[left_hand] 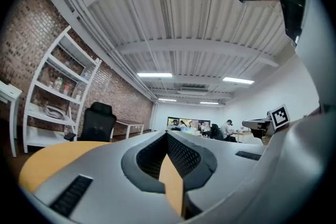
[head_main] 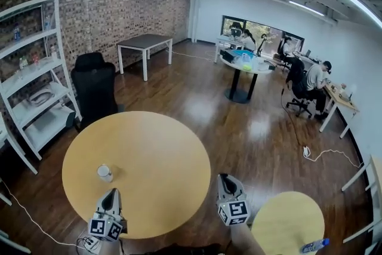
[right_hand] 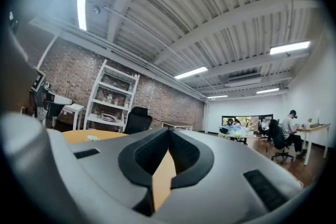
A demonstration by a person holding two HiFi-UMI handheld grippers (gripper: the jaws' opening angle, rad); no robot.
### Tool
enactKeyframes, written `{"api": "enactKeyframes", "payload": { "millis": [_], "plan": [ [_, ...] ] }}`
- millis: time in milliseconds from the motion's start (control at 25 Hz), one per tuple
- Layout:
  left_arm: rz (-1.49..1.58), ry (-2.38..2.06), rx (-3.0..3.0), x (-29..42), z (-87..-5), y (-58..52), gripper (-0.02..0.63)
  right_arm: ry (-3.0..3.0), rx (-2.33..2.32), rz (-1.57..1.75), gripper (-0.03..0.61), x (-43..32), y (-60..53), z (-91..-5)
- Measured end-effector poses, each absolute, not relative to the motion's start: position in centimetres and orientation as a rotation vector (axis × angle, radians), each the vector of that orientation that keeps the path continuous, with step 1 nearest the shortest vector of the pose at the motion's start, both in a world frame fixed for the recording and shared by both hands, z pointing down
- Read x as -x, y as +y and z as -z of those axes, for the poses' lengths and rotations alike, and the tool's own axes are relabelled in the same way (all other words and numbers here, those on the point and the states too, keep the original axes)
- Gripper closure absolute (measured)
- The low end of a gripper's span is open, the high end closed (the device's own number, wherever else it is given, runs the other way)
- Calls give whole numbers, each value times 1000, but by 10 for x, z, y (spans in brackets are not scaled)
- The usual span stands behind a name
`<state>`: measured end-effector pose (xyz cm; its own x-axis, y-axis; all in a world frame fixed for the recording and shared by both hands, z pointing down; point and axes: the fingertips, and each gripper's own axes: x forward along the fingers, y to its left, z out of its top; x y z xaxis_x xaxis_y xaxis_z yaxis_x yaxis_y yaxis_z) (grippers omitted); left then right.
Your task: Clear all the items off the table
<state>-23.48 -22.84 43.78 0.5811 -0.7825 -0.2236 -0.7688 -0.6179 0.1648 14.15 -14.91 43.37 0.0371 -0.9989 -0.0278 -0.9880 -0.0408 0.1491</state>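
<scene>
A small white cup (head_main: 104, 172) stands alone on the left part of the round wooden table (head_main: 155, 152). My left gripper (head_main: 111, 194) hovers at the table's near edge, just behind and slightly right of the cup, apart from it. Its jaws are shut with nothing between them in the left gripper view (left_hand: 168, 135). My right gripper (head_main: 225, 178) is off the table's near right edge, also shut and empty (right_hand: 169, 131). In the right gripper view the cup (right_hand: 93, 138) shows small at the far left on the tabletop.
A black office chair (head_main: 94, 86) stands behind the table, beside a white shelf unit (head_main: 36, 98). A smaller round table (head_main: 286, 218) is at the bottom right, with a bottle (head_main: 314, 245) near it. People sit at desks far across the room.
</scene>
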Motion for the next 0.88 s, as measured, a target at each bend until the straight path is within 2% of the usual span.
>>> {"api": "enactKeyframes", "payload": {
  "millis": [440,720,800,880],
  "plan": [
    [413,-1806,-2527,402,-448,-206,621,-2472,-1797,168,574,31,-254,-448],
    [414,-2006,-2371,453,-453,-172,621,-2637,-1525,104,557,116,-283,-462],
    [411,-2046,-2338,461,-451,-168,621,-2676,-1462,94,502,131,-292,-461],
    [407,-2086,-2302,468,-451,-167,621,-2706,-1405,90,502,146,-303,-461]
  ]
}}
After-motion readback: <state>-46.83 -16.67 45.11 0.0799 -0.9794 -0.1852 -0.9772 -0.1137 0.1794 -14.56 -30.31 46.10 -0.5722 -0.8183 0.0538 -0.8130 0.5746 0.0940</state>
